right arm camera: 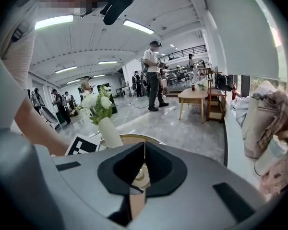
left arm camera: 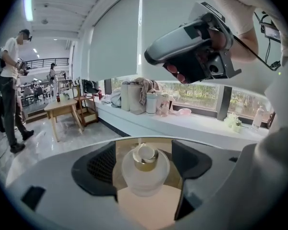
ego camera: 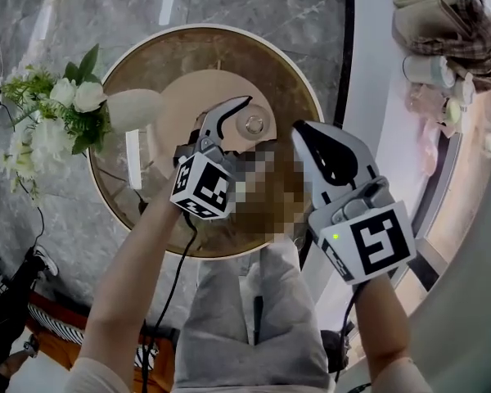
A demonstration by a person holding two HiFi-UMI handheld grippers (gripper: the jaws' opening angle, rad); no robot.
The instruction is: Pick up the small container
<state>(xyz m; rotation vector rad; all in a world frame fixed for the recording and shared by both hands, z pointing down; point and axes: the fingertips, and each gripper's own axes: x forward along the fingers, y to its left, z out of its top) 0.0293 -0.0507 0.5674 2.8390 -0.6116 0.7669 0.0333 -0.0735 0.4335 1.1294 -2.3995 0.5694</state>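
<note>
The small container (ego camera: 253, 124) is a frosted glass jar with a gold neck. It stands on a beige round mat (ego camera: 184, 97) in the middle of a round glass-topped table (ego camera: 139, 64). My left gripper (ego camera: 239, 119) is open. In the left gripper view the jar (left arm camera: 145, 174) sits between the two black pads (left arm camera: 103, 164), with a gap on each side. My right gripper (ego camera: 304, 136) is shut and empty, hanging just right of the jar and above the table. In the right gripper view its jaws (right arm camera: 144, 150) meet in one line.
A white vase (ego camera: 131, 107) of white flowers (ego camera: 57, 113) stands at the table's left edge, close to the left gripper. A white window ledge (ego camera: 376, 72) with cups and cloths (ego camera: 430, 68) runs along the right. Several people stand on the floor farther off (right arm camera: 153, 75).
</note>
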